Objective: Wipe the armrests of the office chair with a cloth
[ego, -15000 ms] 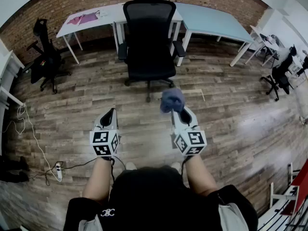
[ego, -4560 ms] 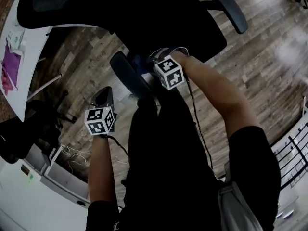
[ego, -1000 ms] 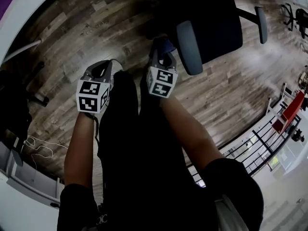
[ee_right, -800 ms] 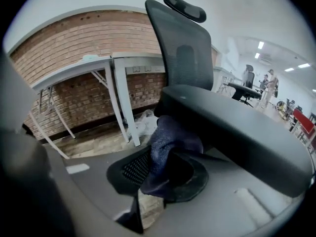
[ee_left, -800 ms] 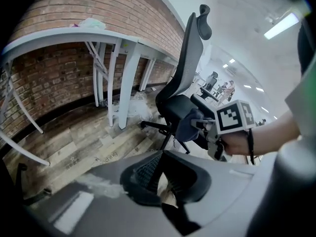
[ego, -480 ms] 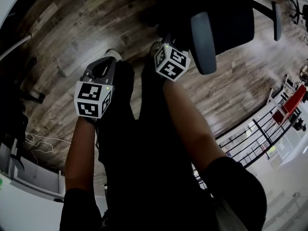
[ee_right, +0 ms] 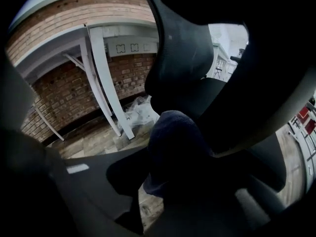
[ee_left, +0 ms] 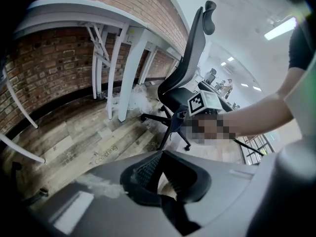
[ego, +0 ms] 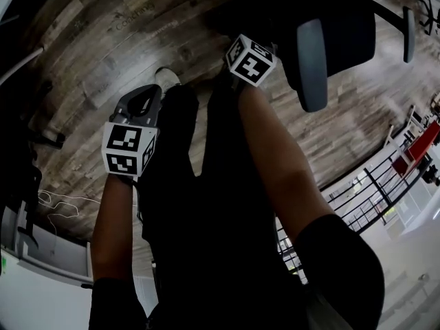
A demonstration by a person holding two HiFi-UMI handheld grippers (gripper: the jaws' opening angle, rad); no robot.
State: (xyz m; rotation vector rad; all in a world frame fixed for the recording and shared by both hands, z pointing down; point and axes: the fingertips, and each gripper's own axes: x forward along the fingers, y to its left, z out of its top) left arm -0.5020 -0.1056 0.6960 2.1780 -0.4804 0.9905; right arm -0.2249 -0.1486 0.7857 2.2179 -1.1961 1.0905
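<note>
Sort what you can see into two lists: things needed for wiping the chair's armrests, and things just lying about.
Needed: cloth, in the shut right gripper; office chair armrest.
Lying about: white desk; crumpled plastic by its leg; floor cables; left gripper, shut, empty.

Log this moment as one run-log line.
right claw: shut on cloth | cloth: at chair armrest, contact unclear | left claw: shut, empty, over floor

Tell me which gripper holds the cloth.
The right gripper, shut on the dark blue cloth; the left gripper is shut and empty.
</note>
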